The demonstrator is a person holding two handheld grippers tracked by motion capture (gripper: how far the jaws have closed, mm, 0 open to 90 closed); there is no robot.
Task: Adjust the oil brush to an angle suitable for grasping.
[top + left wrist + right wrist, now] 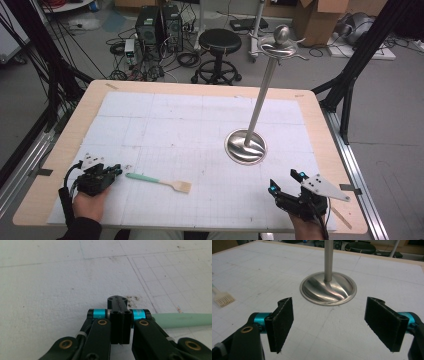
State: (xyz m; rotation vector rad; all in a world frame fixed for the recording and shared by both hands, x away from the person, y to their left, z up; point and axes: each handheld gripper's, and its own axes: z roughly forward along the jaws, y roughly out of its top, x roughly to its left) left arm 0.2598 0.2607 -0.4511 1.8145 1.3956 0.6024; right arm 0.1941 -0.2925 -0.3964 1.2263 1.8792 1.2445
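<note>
Near edge, L: left gripper [116, 170], qty 1. Jaws pressed together, nothing between them; tips just beside the end of the brush handle, possibly touching, can't tell.

Near edge, R: right gripper [285, 181], qty 1. Jaws spread wide, nothing between them, aimed at the stand base, which lies near but apart.

Near-centre: brush [159, 181], qty 1. Mint-green handle, pale bristle head. Lies flat on the mat, handle end toward the L gripper, bristles [224, 299] toward table centre.

Mid-table, R of centre: metal stand [245, 146], qty 1. Round swirled base plate, slim pole, hooked arms and ball knob at the top.

Underneath all: white gridded mat [200, 120], qty 1, on wooden table [75, 125], qty 1.

Beyond table: black stool [219, 42], qty 1, plus floor clutter, not counted.

Risks, judged:
- L jaws shut beside the handle: a push w/o opening would likely skid or spin the brush away instead of gripping it.
- Handle lies flat and thin: a pinch taken too high may slip off; too low, pads scrape the mat.
- Stand tall, narrow pole: R gripper or a carried brush knocking the pole could tip it.
- Hanging the brush on the hooks looks fiddly; a miss means a drop.
</note>
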